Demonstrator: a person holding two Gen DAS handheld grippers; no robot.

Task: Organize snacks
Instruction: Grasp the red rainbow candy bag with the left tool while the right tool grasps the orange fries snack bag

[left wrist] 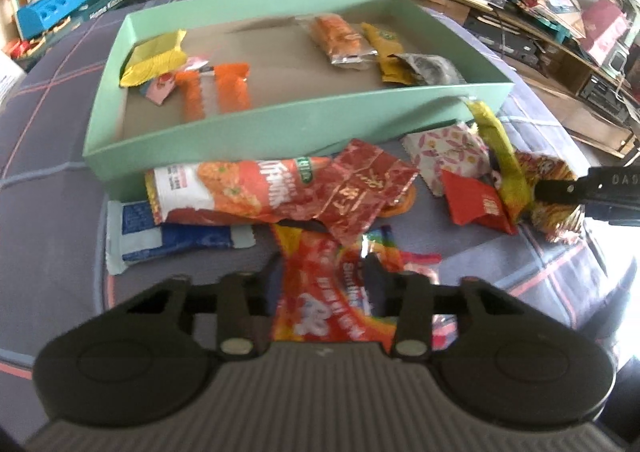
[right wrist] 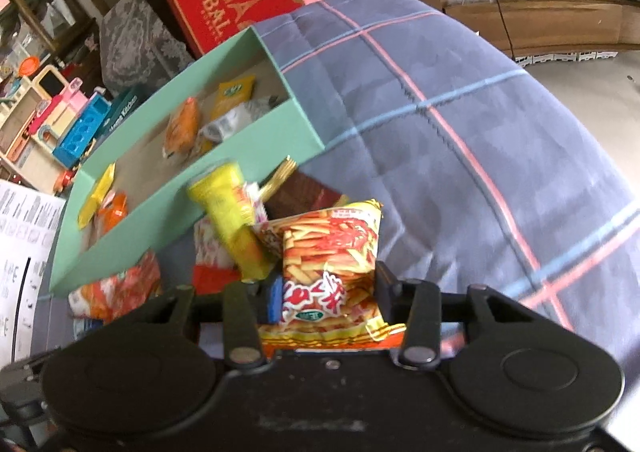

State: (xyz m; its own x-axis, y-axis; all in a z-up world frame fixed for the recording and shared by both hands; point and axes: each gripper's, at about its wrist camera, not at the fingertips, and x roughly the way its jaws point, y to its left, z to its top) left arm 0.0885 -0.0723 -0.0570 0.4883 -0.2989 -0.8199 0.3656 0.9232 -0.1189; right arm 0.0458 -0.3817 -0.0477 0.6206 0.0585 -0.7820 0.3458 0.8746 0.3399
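Mint-green box point(left wrist: 280, 123) already holds several snacks; more lie loose on the quilt before it. Right gripper point(right wrist: 328, 292) straddles the fries packet point(right wrist: 332, 248), jaws apart; left gripper point(left wrist: 324, 288) brackets a rainbow candy packet point(left wrist: 320, 304), unclosed. Next: pinch, lift into the box.

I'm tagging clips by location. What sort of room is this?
Probably a lived-in home room, maybe a bedroom or playroom: snacks lie on a plaid bedspread, plastic toys are piled at one side, and a wooden media shelf holds electronics.
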